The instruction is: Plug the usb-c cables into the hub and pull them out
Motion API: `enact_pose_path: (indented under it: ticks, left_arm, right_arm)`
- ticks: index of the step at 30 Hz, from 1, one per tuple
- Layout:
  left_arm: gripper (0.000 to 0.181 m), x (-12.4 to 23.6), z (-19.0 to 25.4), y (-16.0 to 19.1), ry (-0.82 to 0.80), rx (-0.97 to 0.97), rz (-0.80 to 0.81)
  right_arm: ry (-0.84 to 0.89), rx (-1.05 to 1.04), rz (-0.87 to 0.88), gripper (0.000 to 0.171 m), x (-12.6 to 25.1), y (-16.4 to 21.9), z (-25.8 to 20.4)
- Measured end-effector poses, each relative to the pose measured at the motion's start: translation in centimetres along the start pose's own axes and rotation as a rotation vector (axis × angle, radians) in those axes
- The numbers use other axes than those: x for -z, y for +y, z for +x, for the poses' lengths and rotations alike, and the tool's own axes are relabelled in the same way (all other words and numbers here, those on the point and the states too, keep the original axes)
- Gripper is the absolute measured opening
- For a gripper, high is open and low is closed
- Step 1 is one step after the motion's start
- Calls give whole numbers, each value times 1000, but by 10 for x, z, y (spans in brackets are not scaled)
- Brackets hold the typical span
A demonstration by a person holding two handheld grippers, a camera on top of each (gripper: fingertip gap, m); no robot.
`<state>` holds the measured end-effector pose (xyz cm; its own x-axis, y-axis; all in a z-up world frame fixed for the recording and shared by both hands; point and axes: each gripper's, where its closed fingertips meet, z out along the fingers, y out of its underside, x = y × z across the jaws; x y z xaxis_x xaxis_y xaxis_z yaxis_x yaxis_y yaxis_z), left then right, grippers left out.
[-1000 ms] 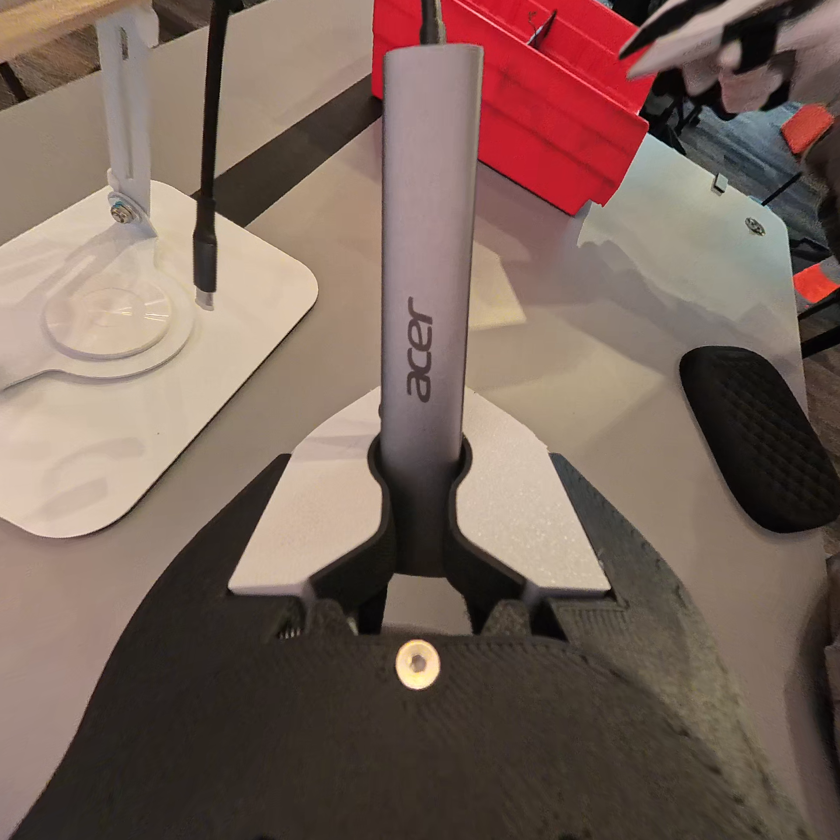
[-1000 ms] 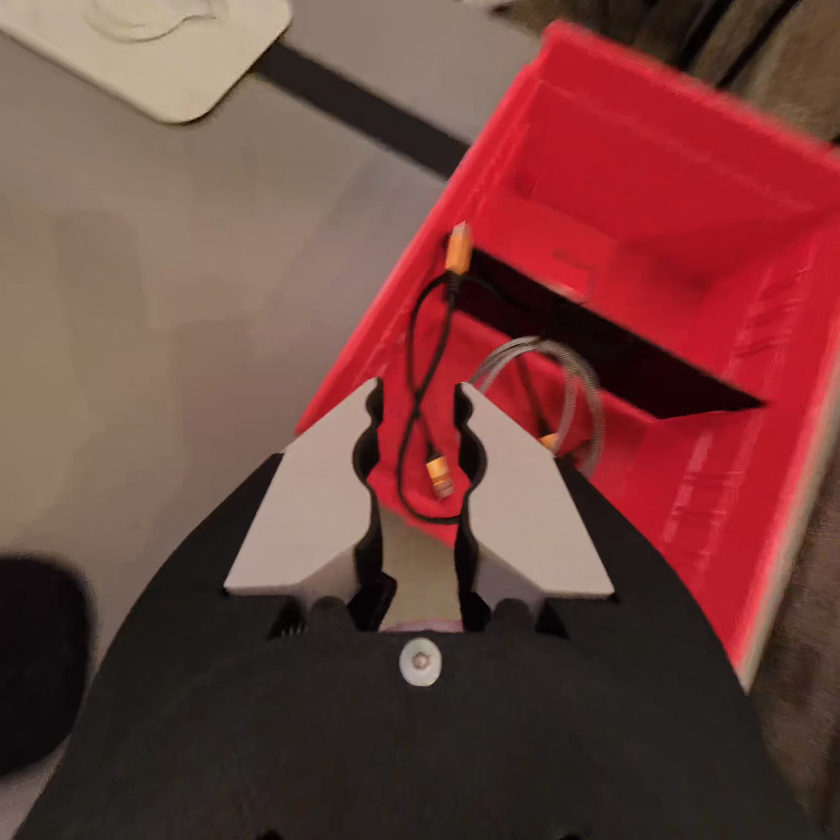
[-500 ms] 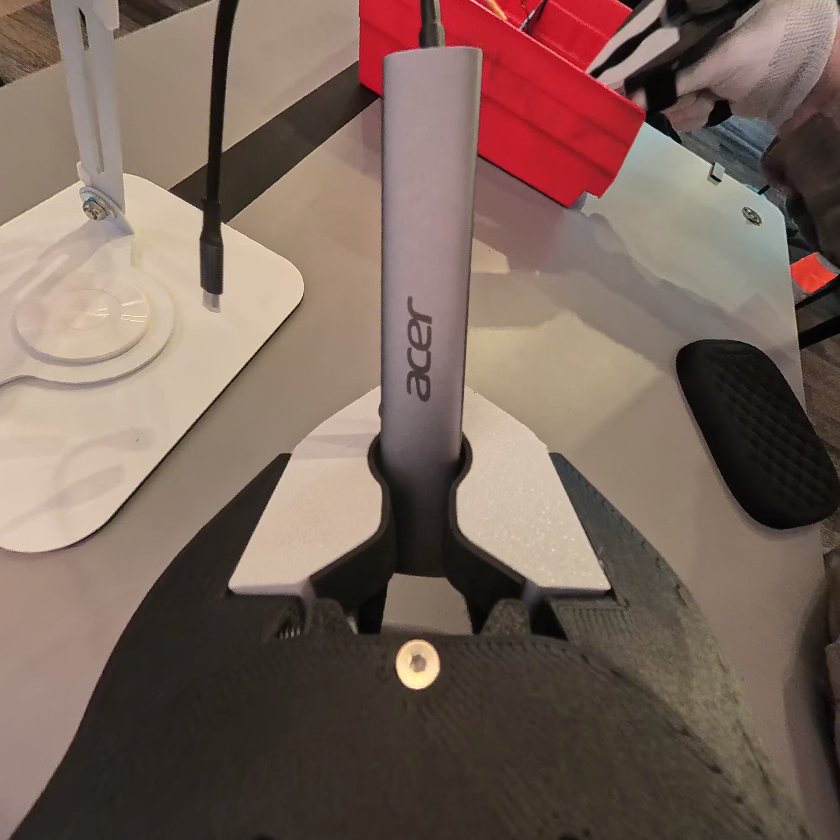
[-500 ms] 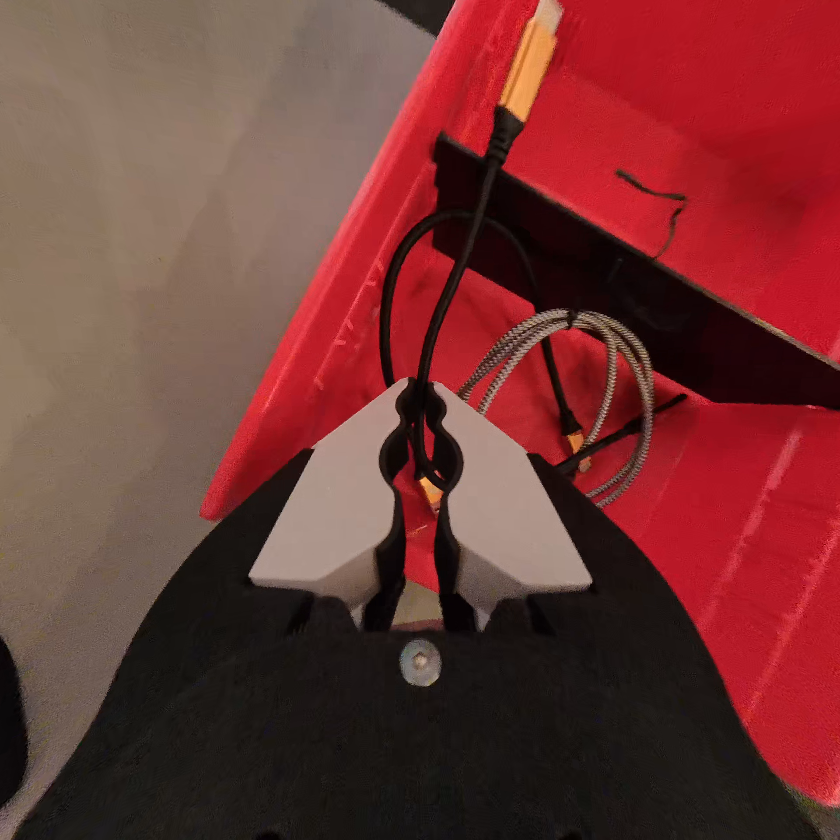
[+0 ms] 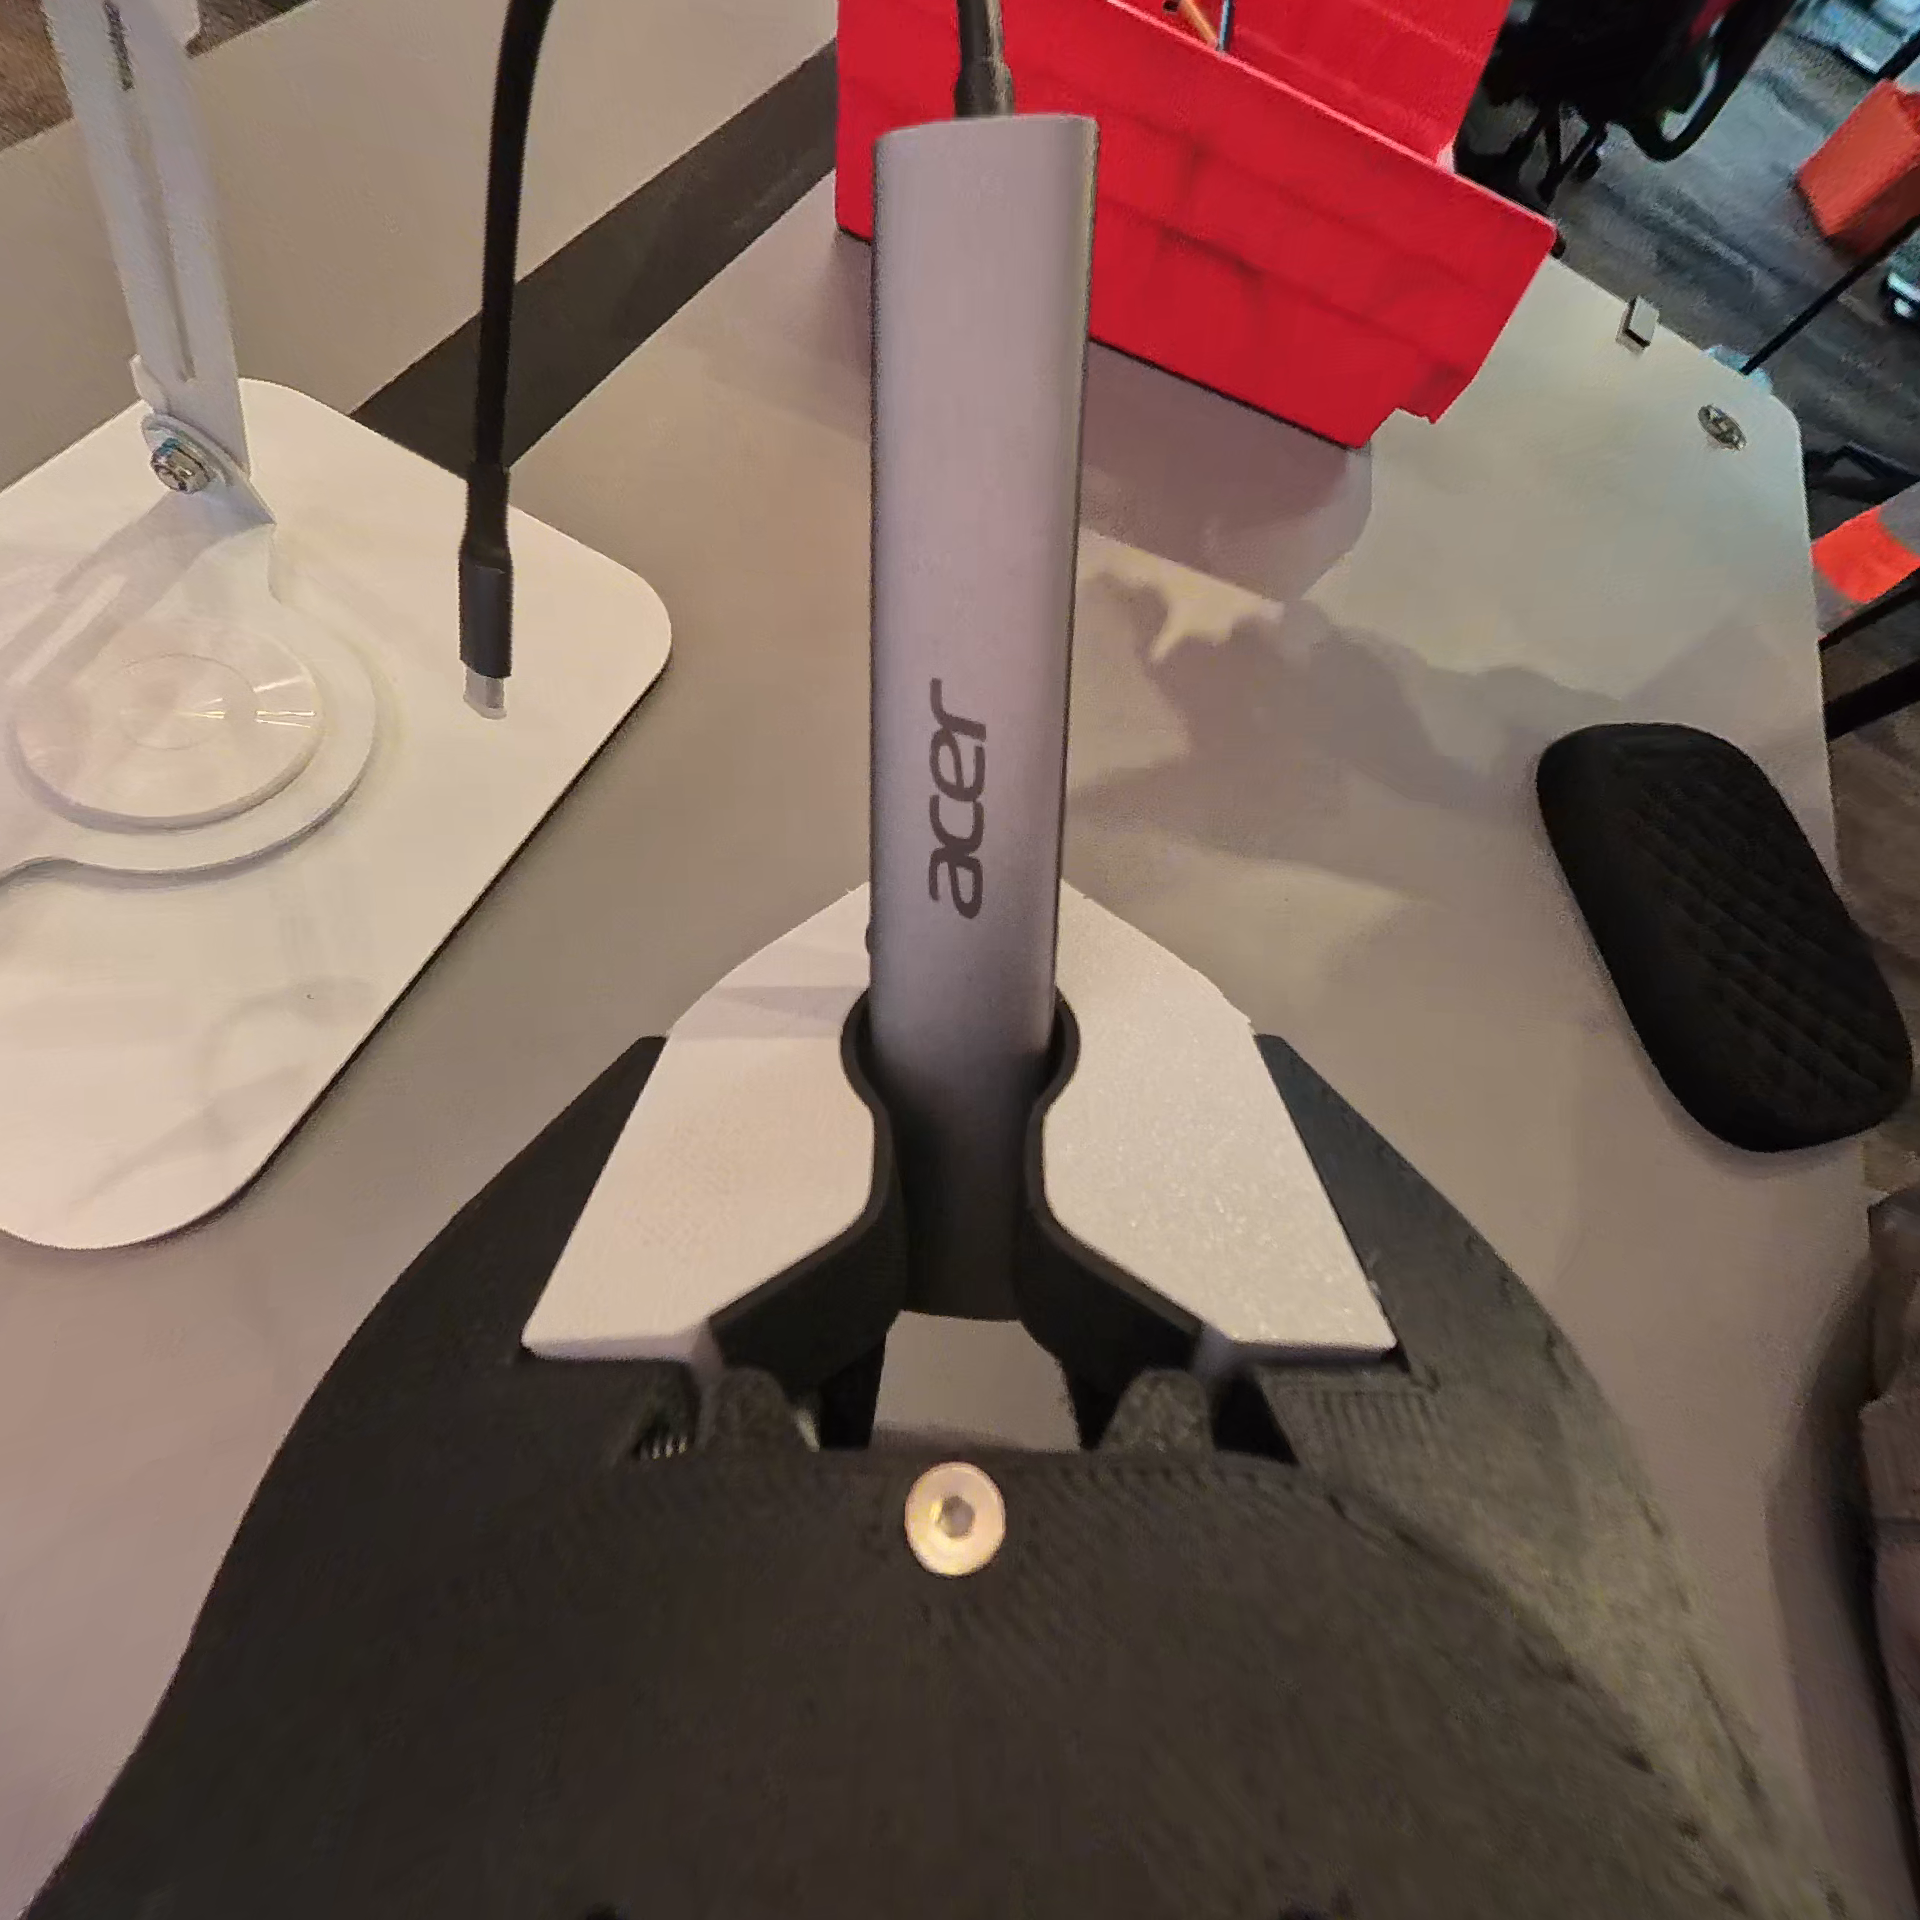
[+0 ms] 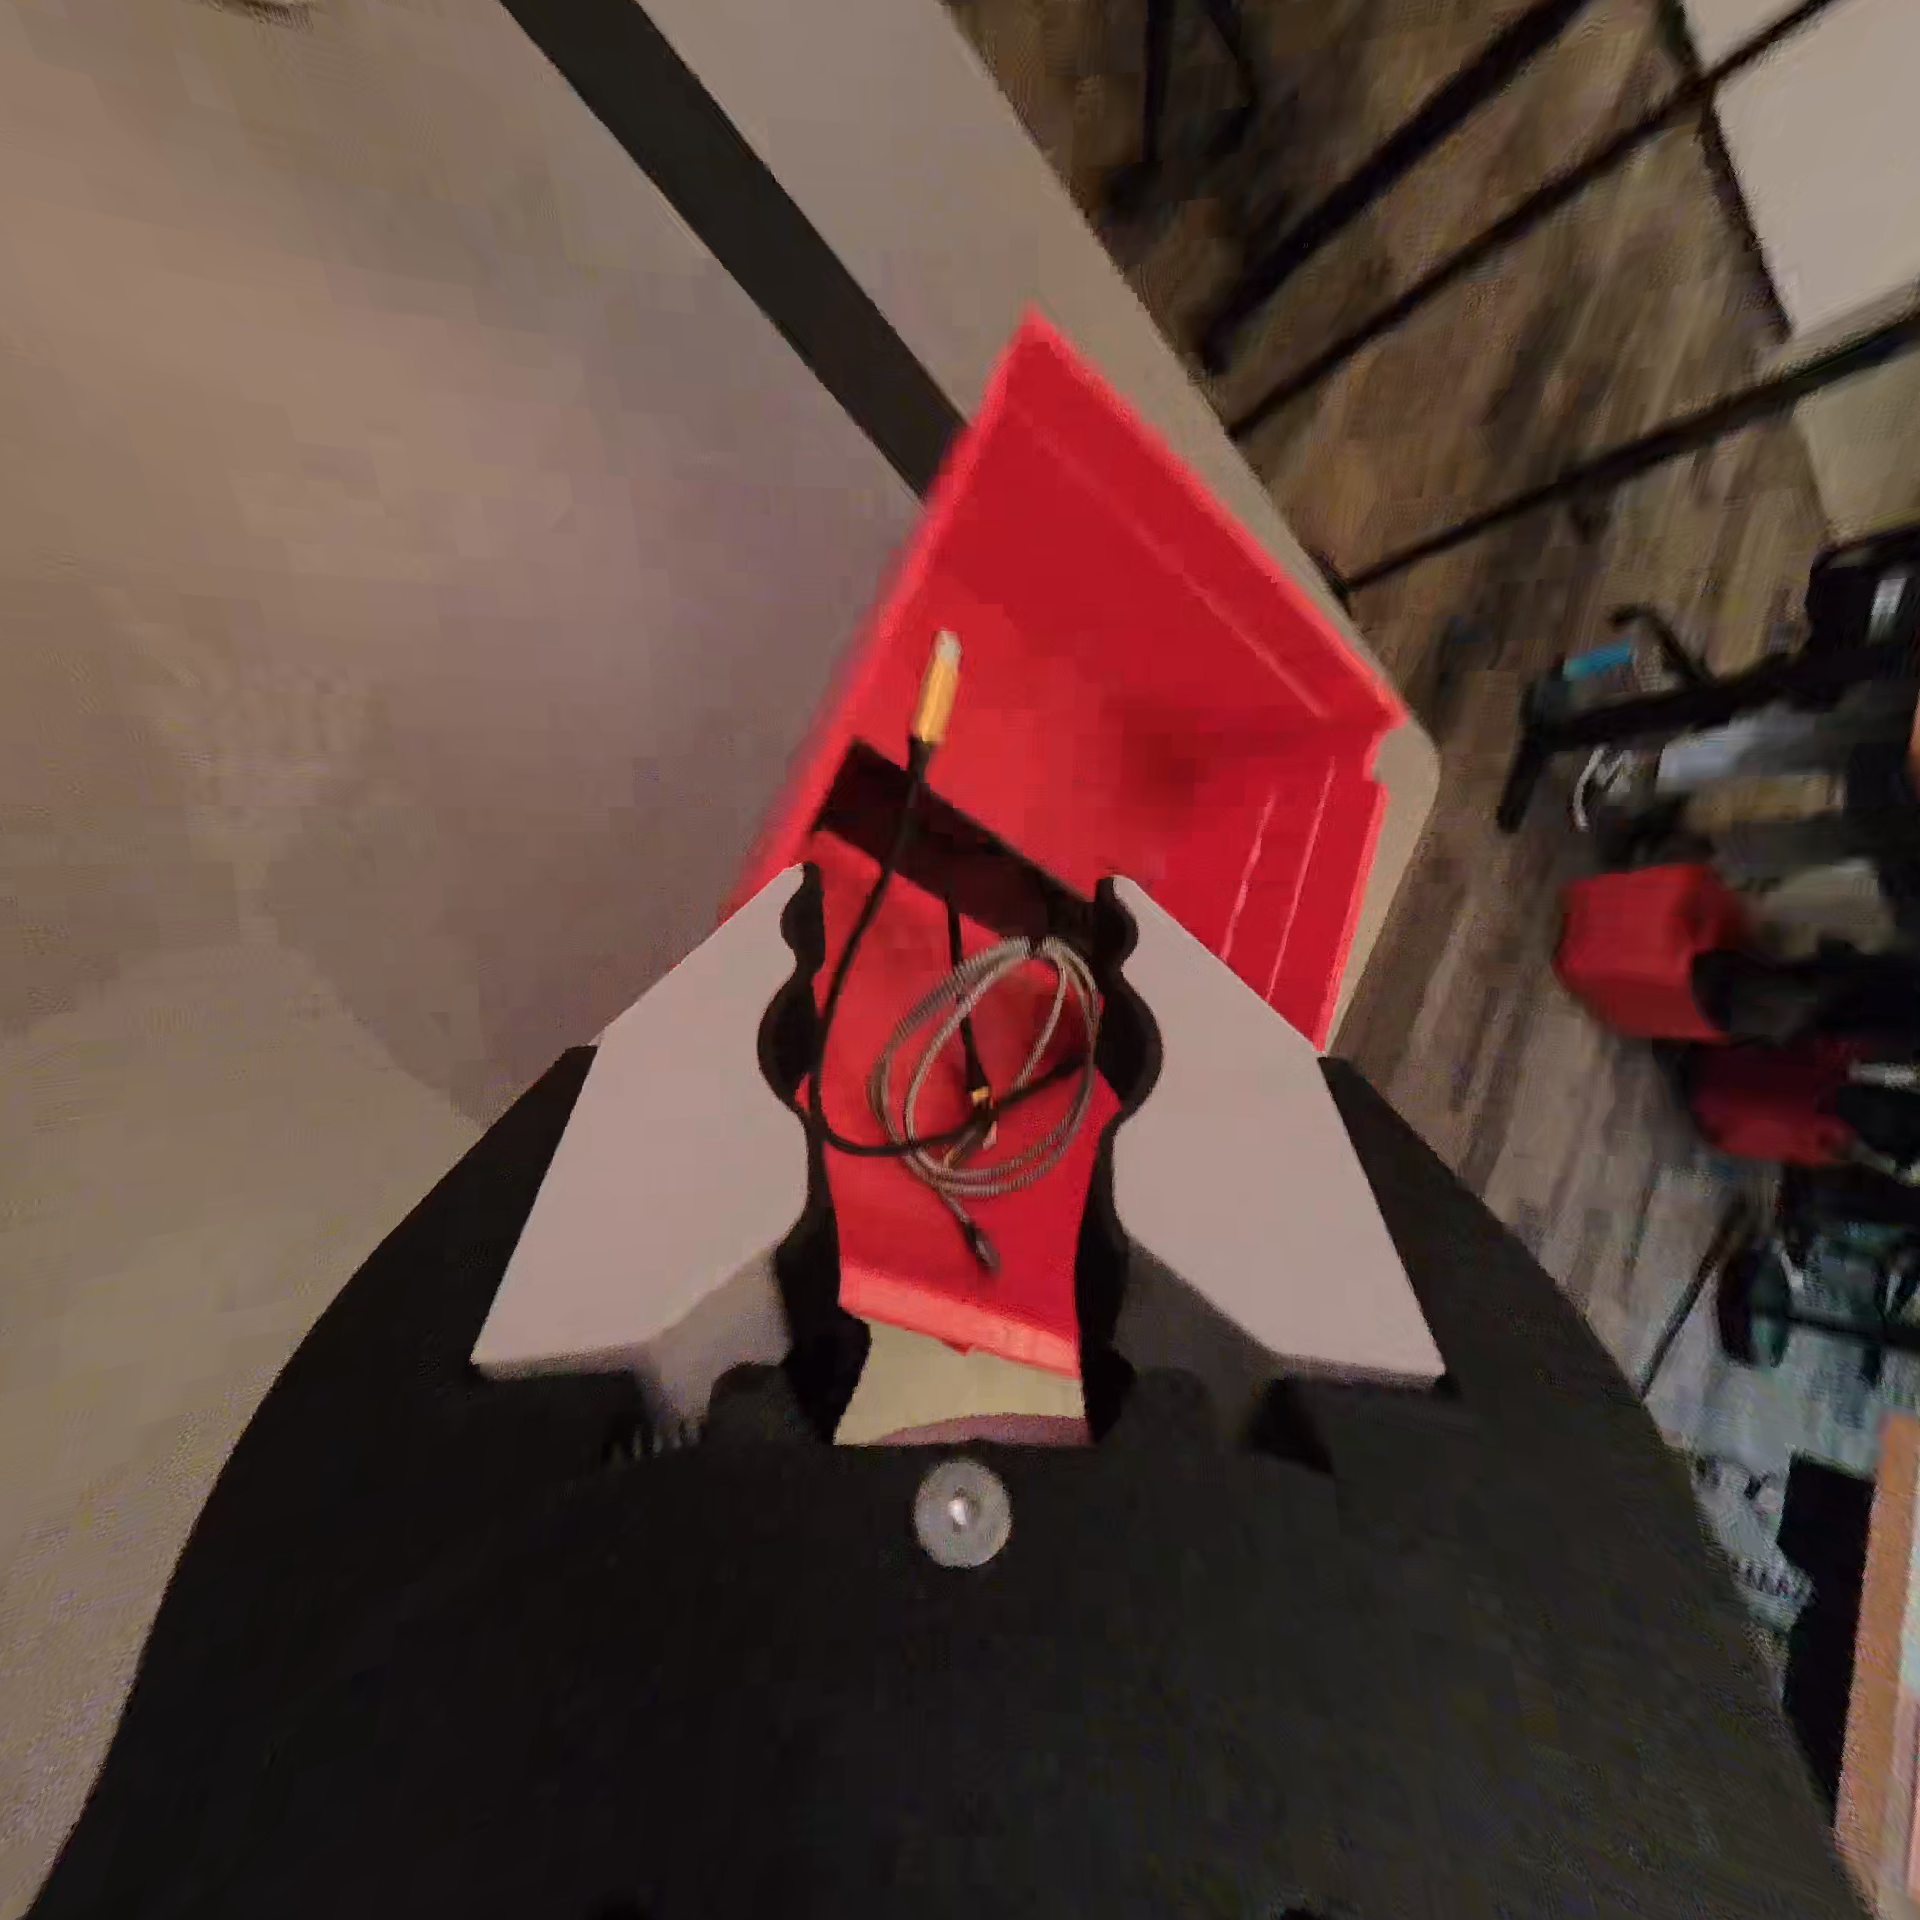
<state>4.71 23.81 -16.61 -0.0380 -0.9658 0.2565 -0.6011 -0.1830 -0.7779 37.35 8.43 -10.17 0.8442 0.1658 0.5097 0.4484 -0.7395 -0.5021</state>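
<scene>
Grey metal, the hub (image 5: 977, 582) stands clamped in the left gripper (image 5: 961, 1049), its far end reaching toward the red bin (image 5: 1247, 208) on the grey table (image 5: 1299, 727). To the left, a black plug (image 5: 486, 623) hangs over a white stand base (image 5: 312, 935). The right gripper (image 6: 961, 914) hovers above the bin with its jaws spread wide and empty; below lie a black cable with an orange plug (image 6: 935, 696) and a braided cable (image 6: 987, 1070).
</scene>
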Motion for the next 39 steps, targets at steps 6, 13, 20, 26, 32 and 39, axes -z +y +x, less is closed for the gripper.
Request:
enact_pose_path:
  ticks: [6,13,20,26,32,39]
  left_arm:
    - [21,-9,15,2,-1,-55,-59]
    - [21,-22,32,11,5,-103,-154]
    - [20,-31,44,14,42,-116,-183]
    - [66,-23,48,0,23,-100,-139]
    - [69,16,40,-29,-21,-101,12]
    - [56,17,23,-19,-38,-81,-1]
  right_arm:
    - [159,633,411,53,43,-154,-109]
    - [402,1139,441,53,3,-217,-199]
    - [400,1233,418,7,-21,-219,-215]
    - [368,1101,441,7,-12,-214,-193]
    - [464,894,450,7,24,-214,-67]
    - [392,813,394,7,9,-160,80]
